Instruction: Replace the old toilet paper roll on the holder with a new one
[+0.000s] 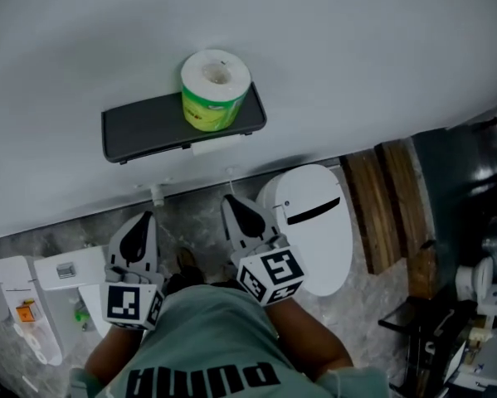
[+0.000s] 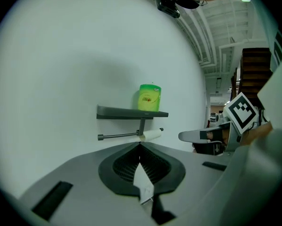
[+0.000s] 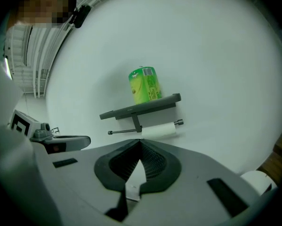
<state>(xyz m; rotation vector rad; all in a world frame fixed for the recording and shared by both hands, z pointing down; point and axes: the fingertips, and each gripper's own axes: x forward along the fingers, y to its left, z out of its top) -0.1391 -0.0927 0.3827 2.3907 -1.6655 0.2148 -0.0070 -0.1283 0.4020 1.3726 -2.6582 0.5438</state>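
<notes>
Fingers (image 2: pixel 75 173) closed, empty, left gripper (image 1: pixel 147 218) and right gripper (image 1: pixel 231 201) short of holder shelf (image 1: pixel 144 127) edge.

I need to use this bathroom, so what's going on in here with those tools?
A person holds tongs in each hand, facing the holder on the wall. The left tongs and right tongs are both closed and empty, short of the holder. A wrapped new roll stands on top of it; a thin old roll hangs on its bar. Neither roll is touched yet.
</notes>
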